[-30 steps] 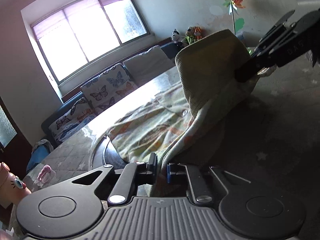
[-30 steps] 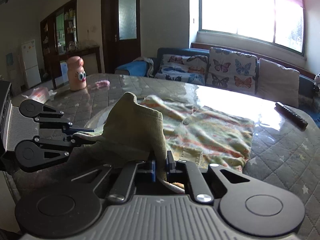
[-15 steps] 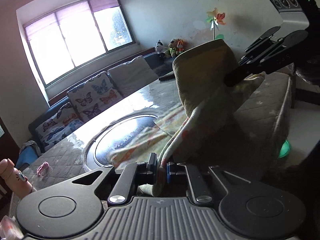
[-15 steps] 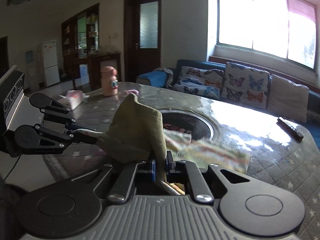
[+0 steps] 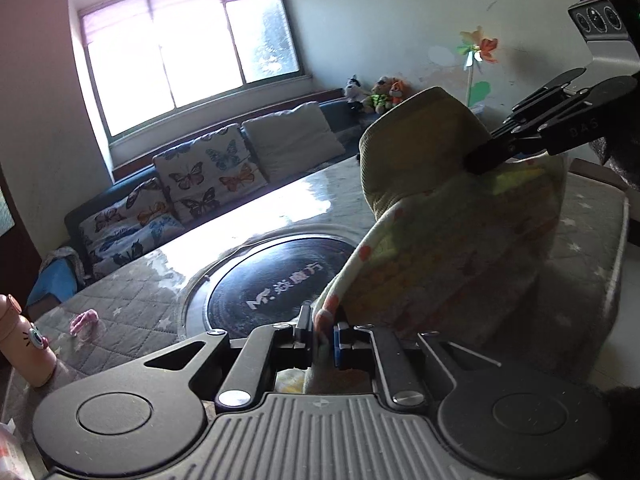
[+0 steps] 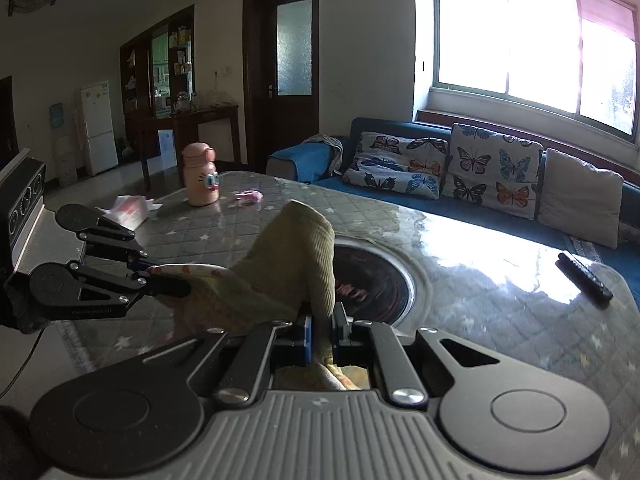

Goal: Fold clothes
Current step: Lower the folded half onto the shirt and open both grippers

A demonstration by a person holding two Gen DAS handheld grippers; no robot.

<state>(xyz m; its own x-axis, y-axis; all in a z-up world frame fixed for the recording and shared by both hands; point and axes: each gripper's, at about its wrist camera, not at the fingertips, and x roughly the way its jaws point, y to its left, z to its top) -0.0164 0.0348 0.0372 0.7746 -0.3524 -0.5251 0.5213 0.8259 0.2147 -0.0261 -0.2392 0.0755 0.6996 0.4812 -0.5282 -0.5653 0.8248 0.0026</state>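
Both tongs are clamped on one garment (image 5: 460, 248), held up above the table (image 6: 500, 312). The left gripper (image 5: 322, 338) pinches its patterned edge at lower centre; the right gripper (image 6: 320, 334) bites the ribbed olive hem likewise. White lettering on the table's dark round inset (image 5: 280, 280) is unreadable.

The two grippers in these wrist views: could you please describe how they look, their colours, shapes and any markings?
Both are matte black. The left gripper and right gripper each have angular linkage arms with silver screws, two round discs, blue pads on the fingers and a ribbed grey base. Seen from the side, each carries a grey box with three round lenses, and faint lettering marks an arm. A thin dark cable trails below the left one.
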